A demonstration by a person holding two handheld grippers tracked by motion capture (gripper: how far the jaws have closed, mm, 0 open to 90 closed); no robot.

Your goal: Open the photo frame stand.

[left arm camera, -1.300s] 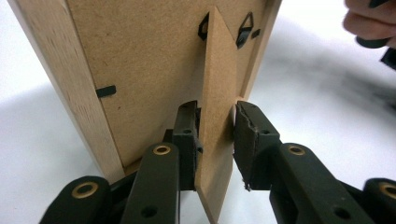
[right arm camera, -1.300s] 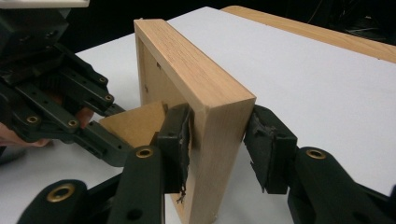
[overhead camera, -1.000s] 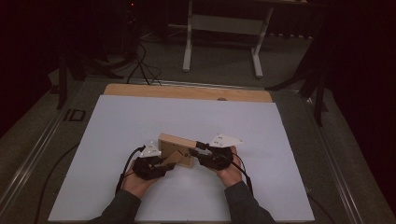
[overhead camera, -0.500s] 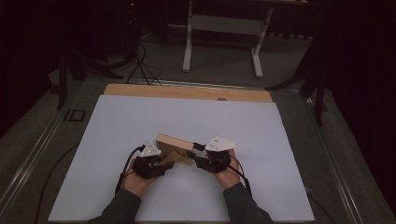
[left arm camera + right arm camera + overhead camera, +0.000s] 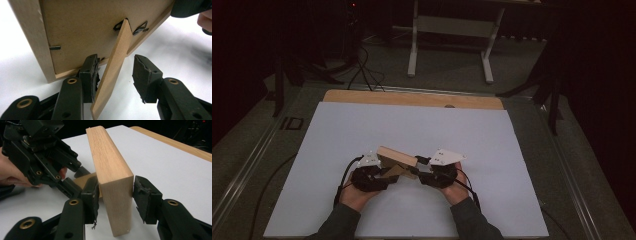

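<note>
Now | wooden picture frame [image 5: 397,157], stand unfolded | both claws opening, frame unclamped

The picture frame [image 5: 113,177] is smooth pale wood with a matt brown fibreboard back [image 5: 85,30] and stand [image 5: 115,67], on a matt white tabletop [image 5: 362,130].

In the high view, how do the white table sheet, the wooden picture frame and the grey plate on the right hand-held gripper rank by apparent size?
1. White table sheet, by far the largest.
2. Wooden picture frame.
3. Grey plate on the right hand-held gripper; it looks almost as big as the frame, so these two are close.
</note>
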